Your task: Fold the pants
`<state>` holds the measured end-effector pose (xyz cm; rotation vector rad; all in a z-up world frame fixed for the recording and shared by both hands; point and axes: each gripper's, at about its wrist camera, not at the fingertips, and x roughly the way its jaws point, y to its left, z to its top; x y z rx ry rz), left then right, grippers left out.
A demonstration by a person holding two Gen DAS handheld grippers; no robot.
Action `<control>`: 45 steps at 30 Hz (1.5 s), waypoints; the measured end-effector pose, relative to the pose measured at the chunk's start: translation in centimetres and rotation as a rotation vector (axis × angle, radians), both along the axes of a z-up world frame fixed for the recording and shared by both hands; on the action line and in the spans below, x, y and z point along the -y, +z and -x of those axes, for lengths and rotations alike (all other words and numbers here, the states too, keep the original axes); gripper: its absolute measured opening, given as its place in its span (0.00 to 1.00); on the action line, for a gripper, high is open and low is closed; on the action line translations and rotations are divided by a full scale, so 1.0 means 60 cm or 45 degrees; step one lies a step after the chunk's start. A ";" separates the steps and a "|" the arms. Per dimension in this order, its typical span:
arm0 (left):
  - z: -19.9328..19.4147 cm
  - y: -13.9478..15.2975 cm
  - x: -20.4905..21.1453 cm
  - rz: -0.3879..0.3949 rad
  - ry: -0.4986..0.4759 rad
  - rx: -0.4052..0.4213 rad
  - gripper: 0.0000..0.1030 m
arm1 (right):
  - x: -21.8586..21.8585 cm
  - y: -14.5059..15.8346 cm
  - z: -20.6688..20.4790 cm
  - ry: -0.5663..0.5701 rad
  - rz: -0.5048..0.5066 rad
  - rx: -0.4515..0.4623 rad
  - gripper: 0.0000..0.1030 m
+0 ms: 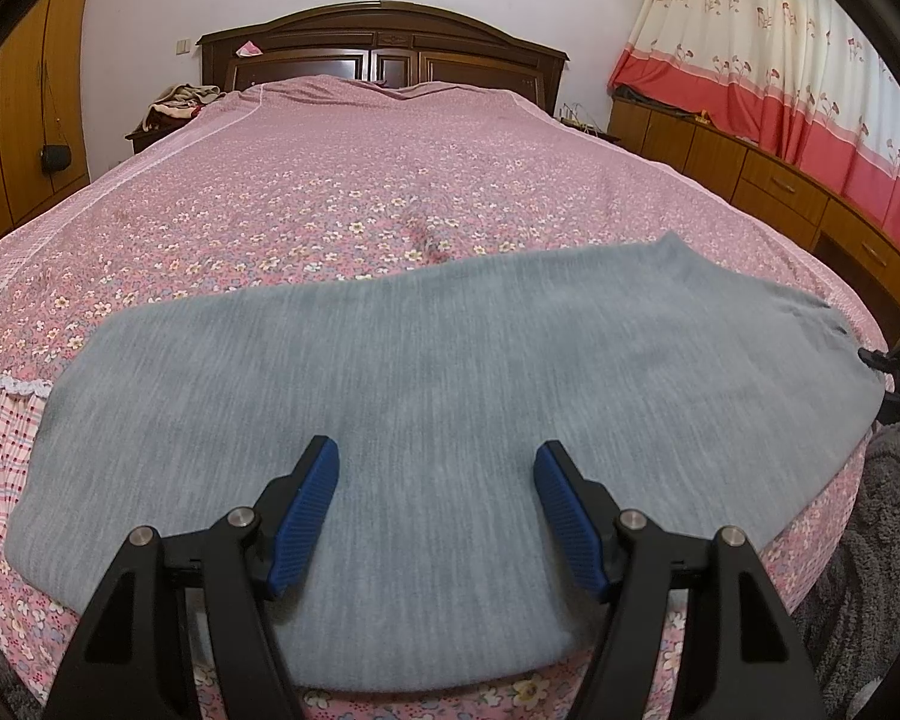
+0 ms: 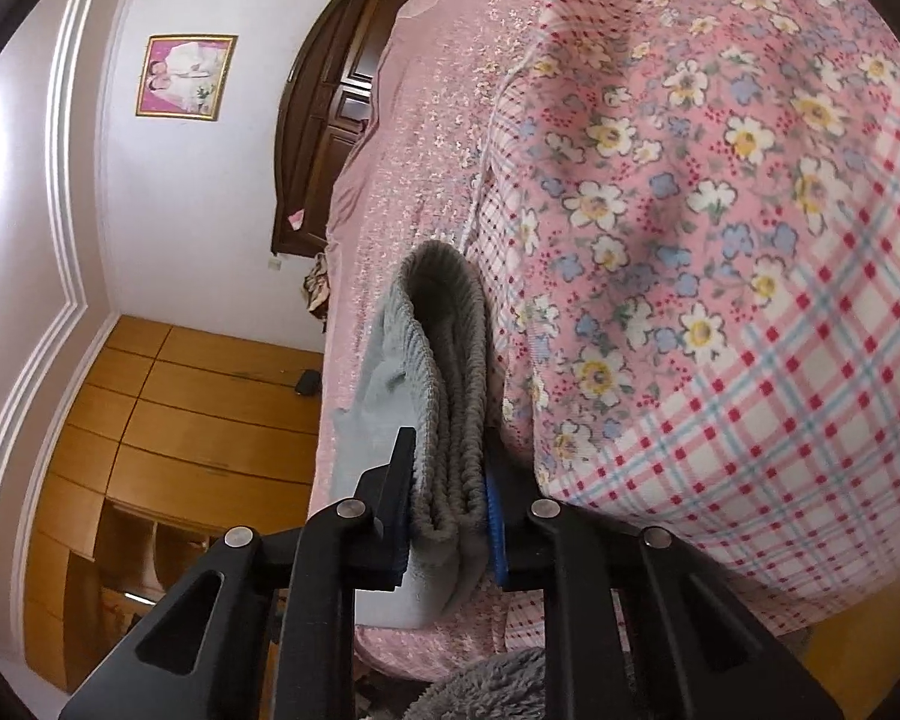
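The right gripper (image 2: 447,516) is pinching the ribbed end of the grey pants (image 1: 426,384), which are lying flat on the bed (image 1: 330,192). The left gripper (image 1: 435,468) is hovering wide above them. Next, I think, that end needs carrying across for a fold.

— How did I have the left gripper (image 1: 435,468) set?

— I held it angled downward with its jaws standing wide apart. The blue ribbed pads (image 1: 306,516) faced each other with clear space between them and pressed on nothing.

— And the right gripper (image 2: 447,516)?

— I had it rolled onto its side, pointing only slightly downward. Its jaws were drawn close, clamped on the thick grey waistband of the pants (image 2: 444,420), a blue pad (image 2: 493,531) tight against the ribbed knit. In the left wrist view its dark tip showed at the far right edge.
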<state>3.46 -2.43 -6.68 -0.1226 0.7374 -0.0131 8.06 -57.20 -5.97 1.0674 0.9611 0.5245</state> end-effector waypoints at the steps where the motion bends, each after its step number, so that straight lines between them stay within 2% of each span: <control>1: 0.000 0.000 0.000 0.000 0.000 0.000 0.69 | 0.000 0.000 0.000 0.001 0.010 0.000 0.20; 7: 0.000 0.000 0.000 0.004 -0.001 -0.001 0.69 | -0.006 0.009 0.002 -0.004 0.046 -0.009 0.19; 16: -0.001 0.001 -0.004 0.034 -0.012 -0.002 0.69 | -0.039 0.061 0.000 -0.013 0.261 0.014 0.19; 20: 0.002 0.004 -0.009 0.053 -0.012 0.001 0.69 | -0.053 0.097 -0.001 -0.007 0.306 0.059 0.19; 28: 0.006 0.005 -0.011 0.062 -0.011 0.003 0.69 | -0.098 0.156 -0.013 0.024 0.509 0.110 0.19; 34: 0.008 0.006 -0.016 0.085 -0.007 0.005 0.69 | -0.100 0.161 -0.008 0.033 0.557 0.127 0.19; 39: 0.009 0.007 -0.021 0.108 -0.004 0.004 0.69 | -0.110 0.164 -0.005 0.031 0.593 0.095 0.19; 43: 0.009 0.008 -0.025 0.132 -0.002 -0.002 0.69 | -0.119 0.180 -0.020 0.013 0.566 0.072 0.18; 45: 0.009 0.011 -0.024 0.140 -0.002 0.000 0.69 | -0.133 0.196 -0.030 0.013 0.604 0.073 0.18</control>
